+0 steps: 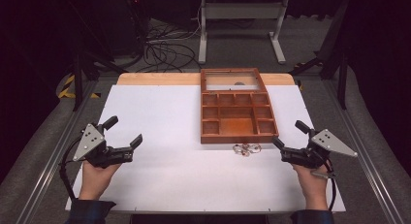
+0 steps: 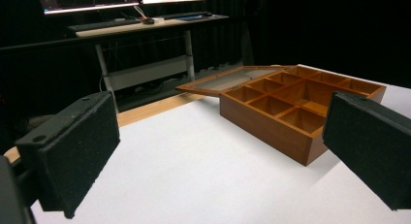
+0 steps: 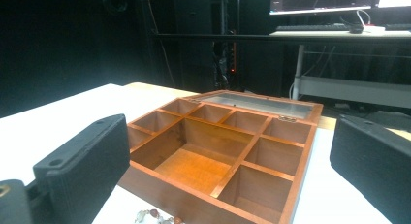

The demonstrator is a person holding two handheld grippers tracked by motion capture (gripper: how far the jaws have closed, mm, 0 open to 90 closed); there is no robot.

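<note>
Dark studio around us, cables on the floor beyond a white rectangular surface point(image 1: 160, 161). Our landmark is the reddish-brown wooden compartment box point(image 1: 237, 118), sitting toward the far right of the surface, its glass-paned lid point(image 1: 232, 80) thrown open and lying back behind it. All compartments look empty from above.

Just in front of the box's near wall, touching the surface, lies a small beaded bracelet with clear and red beads point(image 1: 246, 149). In the right gripper view it peeks in below the box's front edge point(image 3: 156, 216).

Our left hand-held gripper point(image 1: 125, 136) hangs well to the left of the box, jaws spread wide, holding nothing. Our right hand-held gripper point(image 1: 287, 139) sits near the box's front right corner, jaws likewise spread and empty, nearer to the bracelet.

We judge the work at its start: bracelet not yet picked up. Next move likely calls for lowering the right hand-held gripper beside the beads, pinching low, then lifting over the box's front wall.
</note>
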